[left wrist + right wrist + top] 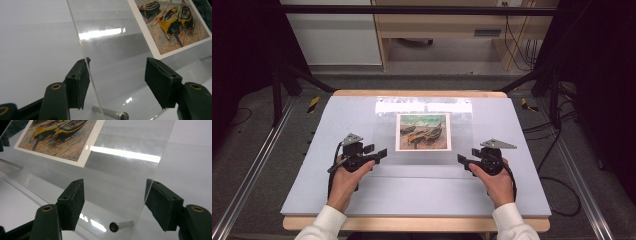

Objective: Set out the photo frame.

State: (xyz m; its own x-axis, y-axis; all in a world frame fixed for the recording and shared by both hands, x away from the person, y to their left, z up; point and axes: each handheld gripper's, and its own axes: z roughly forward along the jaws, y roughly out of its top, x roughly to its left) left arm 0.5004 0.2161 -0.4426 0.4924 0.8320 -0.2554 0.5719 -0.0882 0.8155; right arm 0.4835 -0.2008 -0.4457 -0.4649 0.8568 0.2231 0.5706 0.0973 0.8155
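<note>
A clear plastic sheet [462, 130] lies on the grey-blue mat [337, 125] with a boat painting print [423, 131] at its middle. My left gripper [377, 151] is at the sheet's near left corner, my right gripper [466, 157] at its near right corner. In the left gripper view the jaws [116, 75] stand open, and the sheet's edge [85, 60] runs just inside the left jaw. In the right gripper view the jaws [113, 195] are open too, with the sheet's edge [152, 180] by the right jaw. A small metal pin [110, 114] [121, 225] sticks out near each corner.
The mat covers a wooden table [412, 223] whose front edge is near the person's sleeves. Metal rails [252, 170] run along both sides on the floor. Cables [557, 150] trail at the right. Bare mat lies in front of the sheet.
</note>
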